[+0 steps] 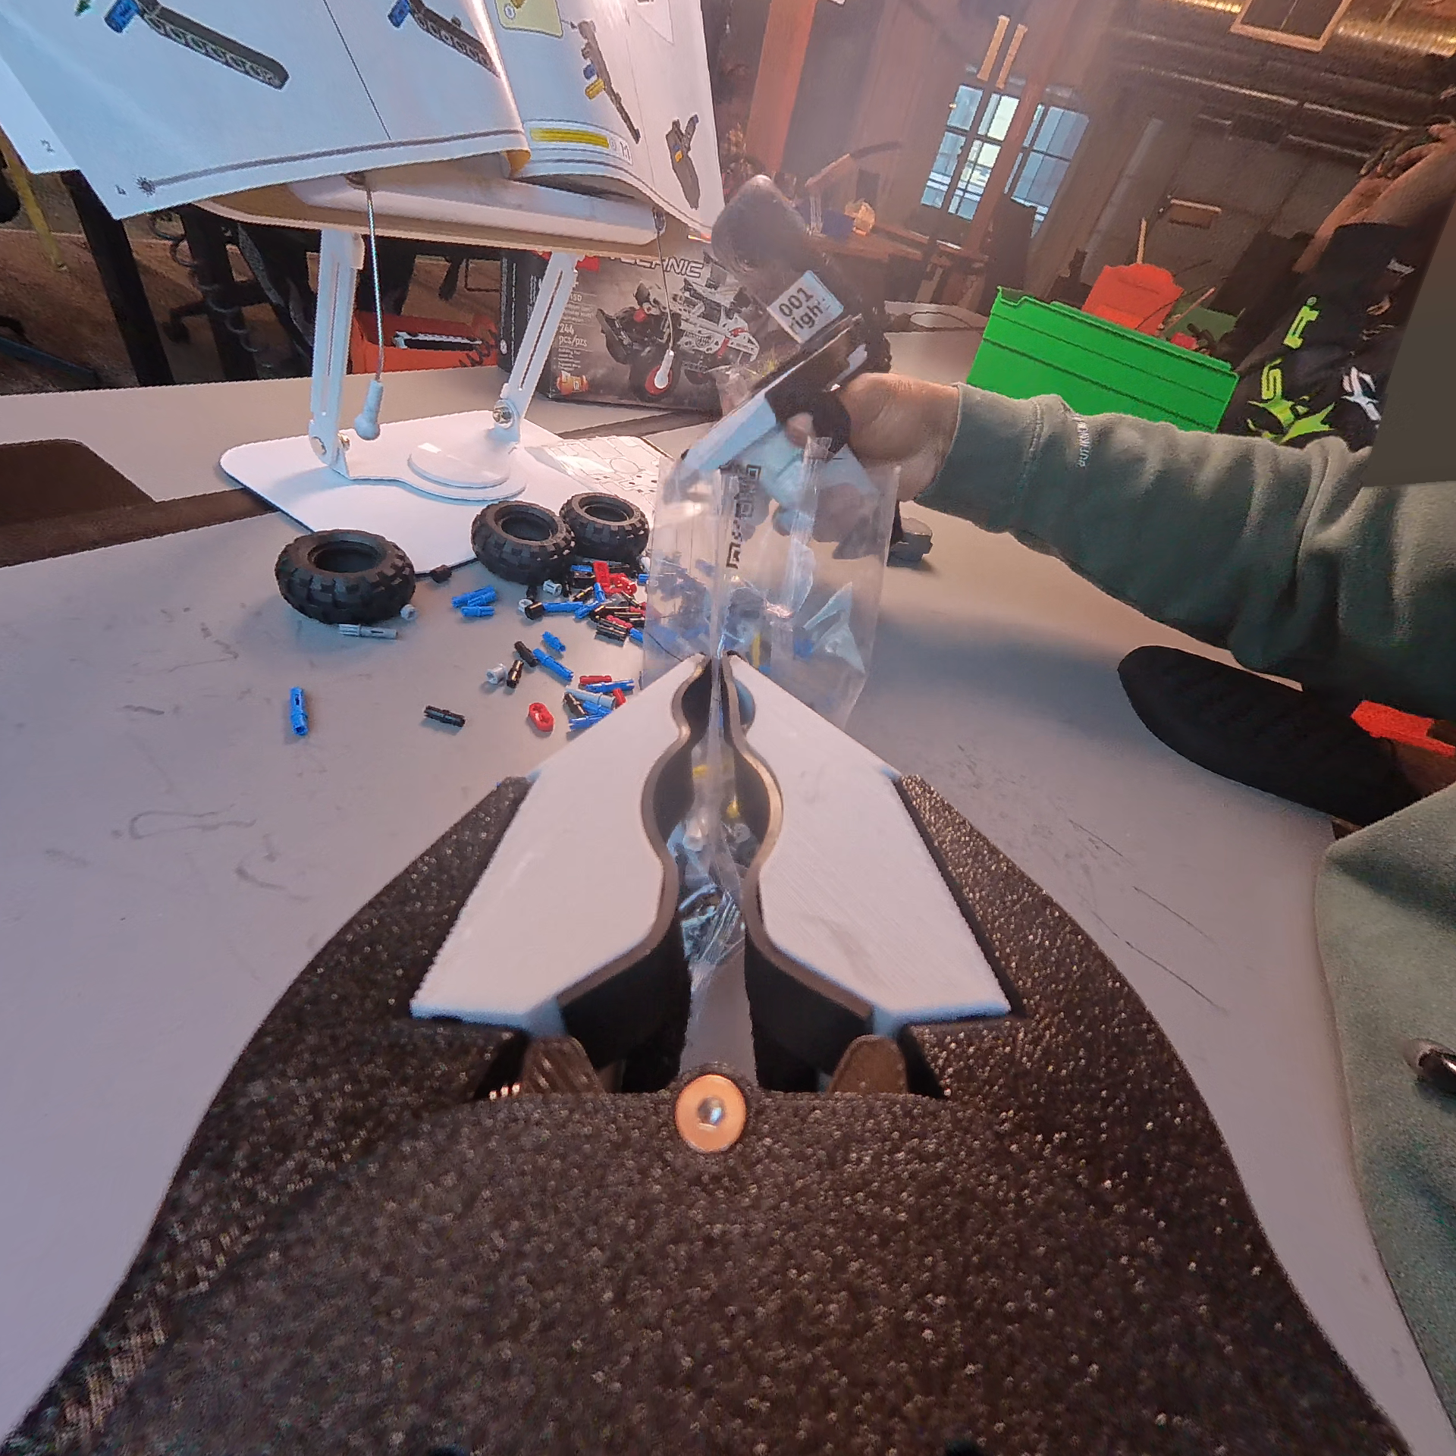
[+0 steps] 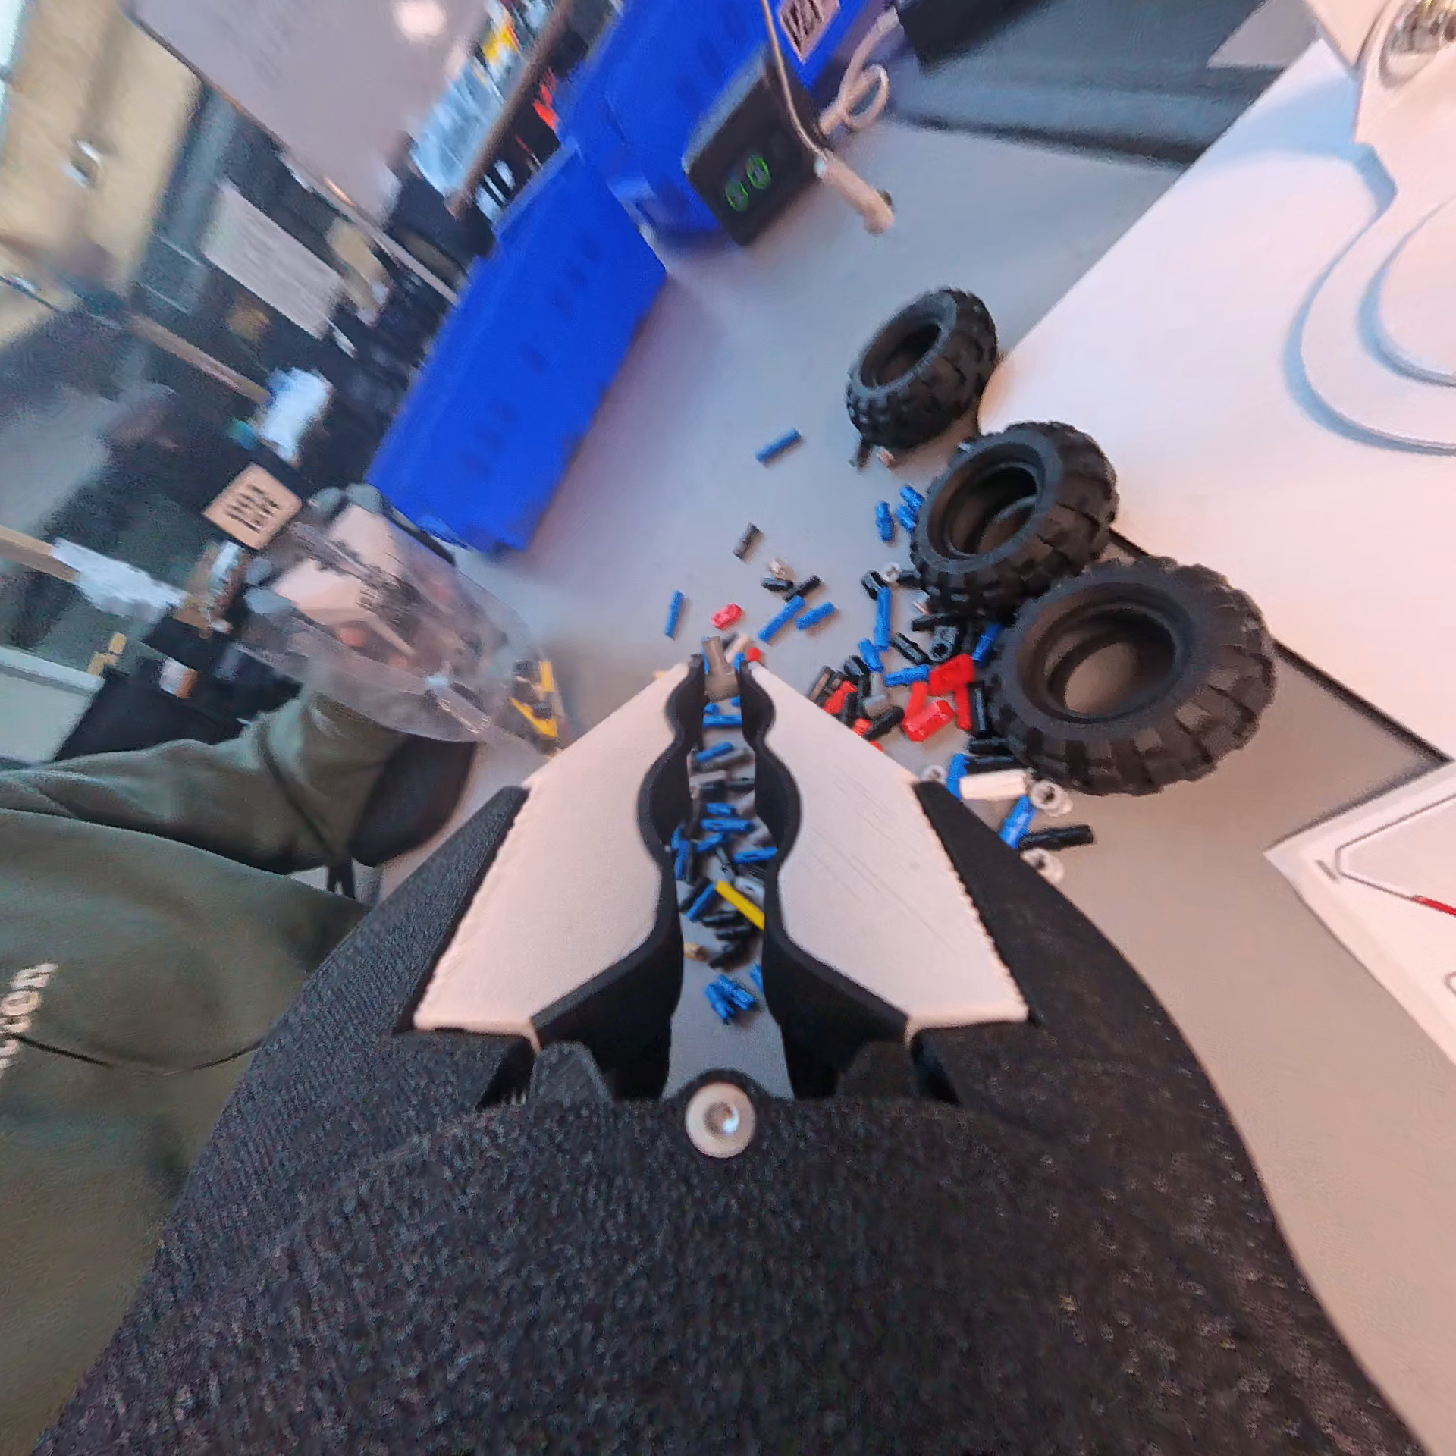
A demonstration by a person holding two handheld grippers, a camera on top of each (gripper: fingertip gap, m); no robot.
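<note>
My left gripper point(image 1: 718, 666) is shut on the edge of a clear plastic bag point(image 1: 772, 567) that holds small building parts; the bag stands up above the grey table point(image 1: 197, 867). The bag shows blurred at the left of the right wrist view point(image 2: 378, 630). My right gripper point(image 2: 718, 670) is closed on a small grey part point(image 2: 715, 662) at its tips, above a scatter of blue, black and red pins point(image 2: 906, 693). In the left wrist view the right gripper point(image 1: 693, 465) sits at the bag's top left corner. Three black tyres point(image 1: 345, 575) point(image 2: 1127, 674) lie beside the pins point(image 1: 583, 607).
A white stand point(image 1: 354, 481) holding an open instruction booklet point(image 1: 315, 79) stands behind the tyres. A kit box point(image 1: 654, 331) and a green bin point(image 1: 1095, 362) are farther back. A blue bin point(image 2: 520, 354) and a black device point(image 2: 748, 181) lie beyond the pins. A person's green sleeve point(image 1: 1182, 512) crosses the right. About 20 cm separates my left fingertips from my right. The black device point(image 2: 748, 181) lies some 35 cm from my left tips, 40 cm from my right tips.
</note>
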